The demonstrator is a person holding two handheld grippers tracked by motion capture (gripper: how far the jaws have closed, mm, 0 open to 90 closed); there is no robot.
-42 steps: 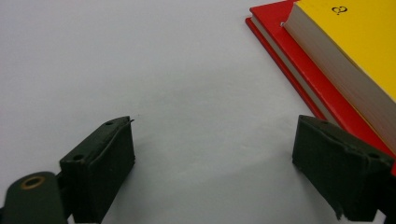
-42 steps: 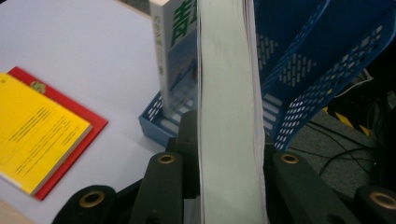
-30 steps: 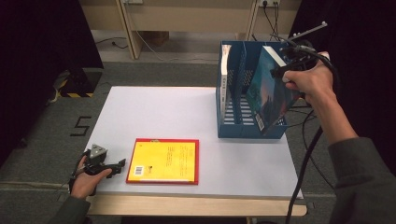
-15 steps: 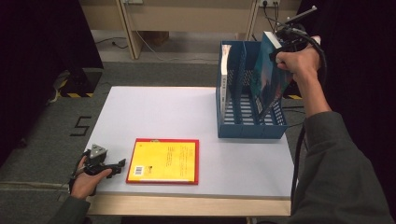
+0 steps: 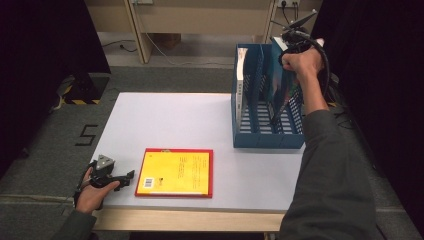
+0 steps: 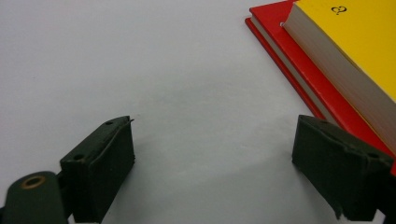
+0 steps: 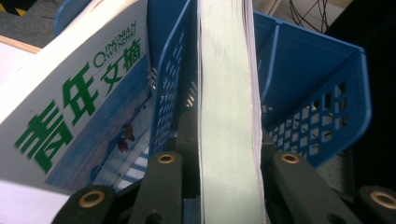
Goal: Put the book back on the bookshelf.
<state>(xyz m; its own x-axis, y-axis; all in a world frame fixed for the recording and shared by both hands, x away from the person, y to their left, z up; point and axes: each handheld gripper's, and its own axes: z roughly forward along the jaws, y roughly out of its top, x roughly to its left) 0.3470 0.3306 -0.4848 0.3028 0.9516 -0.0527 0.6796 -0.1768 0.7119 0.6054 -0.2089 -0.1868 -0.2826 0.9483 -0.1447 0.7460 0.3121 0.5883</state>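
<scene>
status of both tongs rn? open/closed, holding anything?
Left tongs: open, holding nothing, resting on the table beside the yellow book.
Right tongs: closed on a book, held upright over the blue file rack.

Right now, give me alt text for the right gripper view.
The right gripper clamps a book by its page edge, held upright over a blue file rack. A magazine with green Chinese lettering leans in the compartment to its left.
</scene>
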